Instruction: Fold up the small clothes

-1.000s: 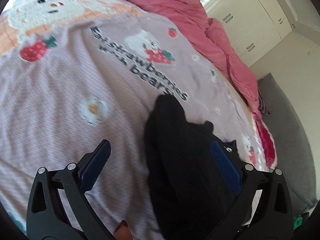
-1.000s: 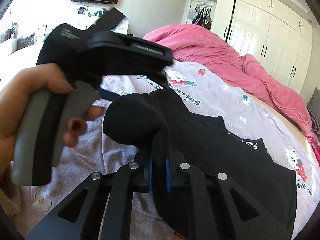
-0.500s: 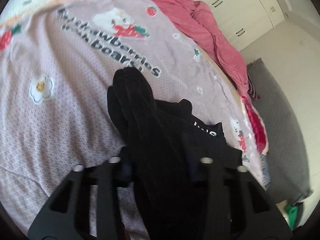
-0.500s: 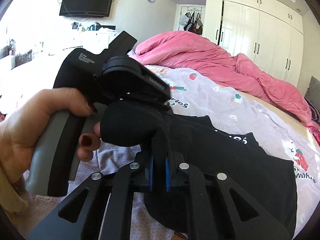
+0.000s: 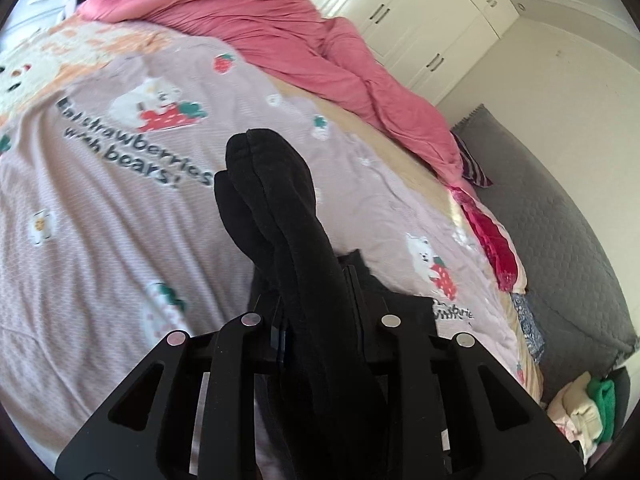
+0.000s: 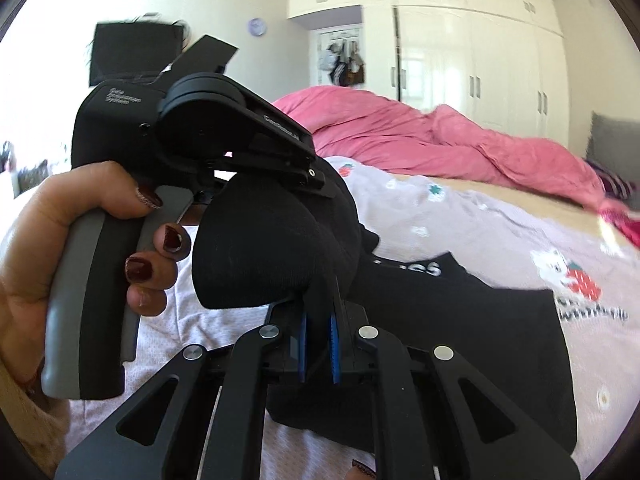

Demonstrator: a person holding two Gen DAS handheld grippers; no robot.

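A black garment [image 5: 280,200] with white lettering lies partly on the printed bed sheet [image 5: 100,220]. One bunched end of it is lifted off the bed. My left gripper [image 5: 320,320] has its jaws closing on this raised fold, and both pads press the cloth. In the right wrist view a hand [image 6: 60,240] holds the left gripper's body [image 6: 192,140] above the bunched cloth [image 6: 260,248]. My right gripper [image 6: 318,336] is shut on a thin edge of the same garment between its blue pads [image 6: 334,344]. The rest of the garment [image 6: 460,320] lies flat on the sheet.
A crumpled pink duvet [image 5: 300,28] lies along the far side of the bed. White wardrobes [image 6: 480,60] stand behind it. A grey padded mat [image 5: 560,220] lies beside the bed, with a pile of clothes [image 5: 580,412] on it. A dark screen [image 6: 132,52] hangs on the wall.
My left gripper went from wide open beside the black garment to closed on its fold. Both grippers rose and shifted, lifting the bunched end off the bed.
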